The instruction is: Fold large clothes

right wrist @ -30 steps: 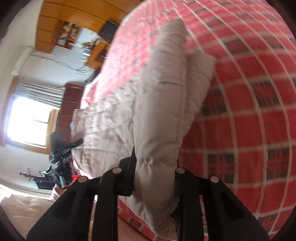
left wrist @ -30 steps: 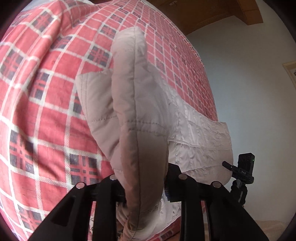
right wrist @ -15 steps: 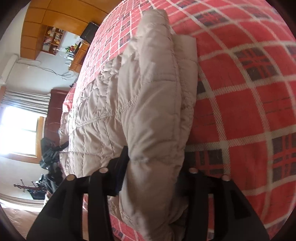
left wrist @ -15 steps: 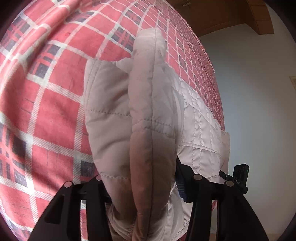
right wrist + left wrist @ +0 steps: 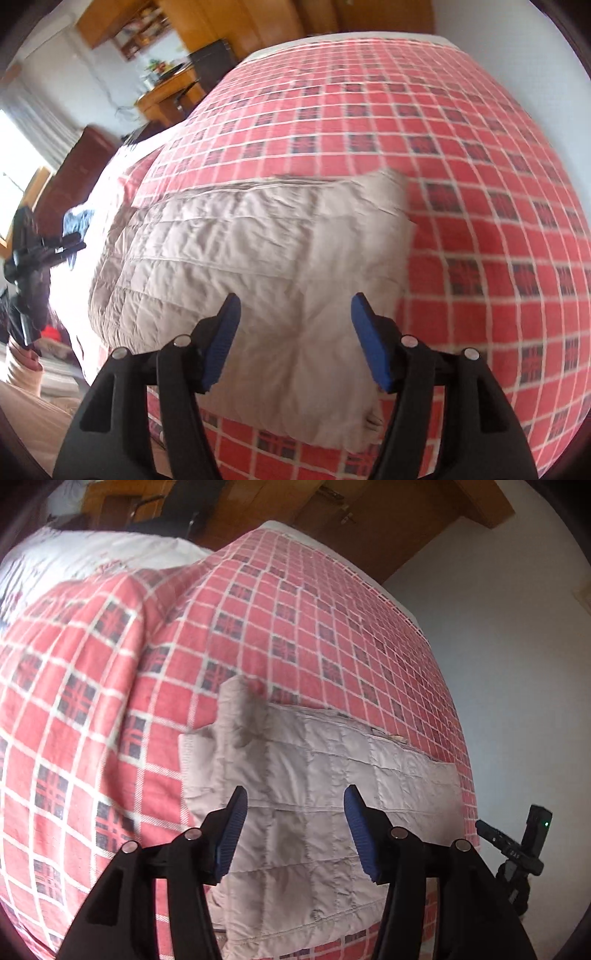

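On the red plaid bed (image 5: 110,709), left wrist view: left hand-held gripper (image 5: 293,823) gapes wide, empty, above the quilted beige jacket (image 5: 332,794). Right wrist view: right hand-held gripper (image 5: 295,332) likewise spread and empty; the puffy fold could spring back open.

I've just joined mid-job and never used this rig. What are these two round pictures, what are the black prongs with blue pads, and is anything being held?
Each picture comes from a fisheye camera on a hand-held two-finger tool, looking forward along its fingers. One view shows the left tool, the other the right tool; the black prongs are their fingers, with blue pads. Both tools are open and hold nothing. A beige quilted jacket, folded over, lies on a bed with a red plaid blanket. The black device on a stand beside the bed looks like another camera.
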